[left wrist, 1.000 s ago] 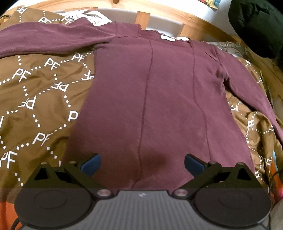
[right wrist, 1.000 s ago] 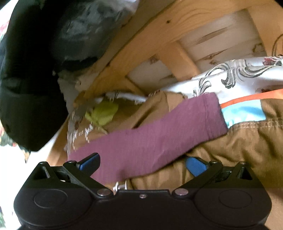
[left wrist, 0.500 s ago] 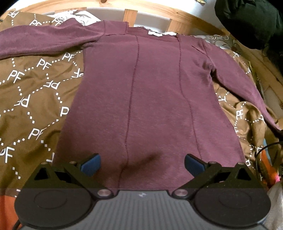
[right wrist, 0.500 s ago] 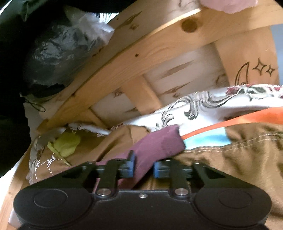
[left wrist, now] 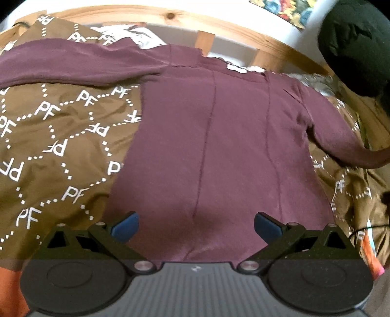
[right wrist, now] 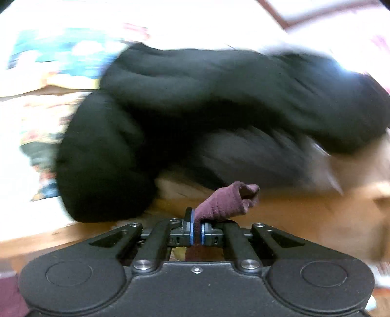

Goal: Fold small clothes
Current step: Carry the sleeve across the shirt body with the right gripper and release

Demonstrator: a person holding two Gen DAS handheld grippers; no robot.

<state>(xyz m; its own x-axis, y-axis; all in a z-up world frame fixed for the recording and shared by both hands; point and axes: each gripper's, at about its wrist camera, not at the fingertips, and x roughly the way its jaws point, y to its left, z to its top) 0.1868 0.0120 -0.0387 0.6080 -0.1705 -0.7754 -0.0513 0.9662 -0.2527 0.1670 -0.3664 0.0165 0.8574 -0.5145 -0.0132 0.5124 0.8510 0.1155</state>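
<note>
The right gripper (right wrist: 197,230) has closed and risen; its jaws now grip the cuff (right wrist: 228,201), lifted before a black bundle (right wrist: 219,117) at 12 o'clock. The left gripper (left wrist: 195,225), jaws open and empty, hovers over the sweater (left wrist: 219,146) on the bed (left wrist: 61,136); the sleeve (left wrist: 341,143) now trails to 3 o'clock.

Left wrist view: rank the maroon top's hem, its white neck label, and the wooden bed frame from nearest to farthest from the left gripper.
1. Hem of the maroon top: directly between the open fingers of the left gripper.
2. White neck label: far end of the top, upper centre-right.
3. Wooden bed frame: beyond the collar, along the top edge.
</note>
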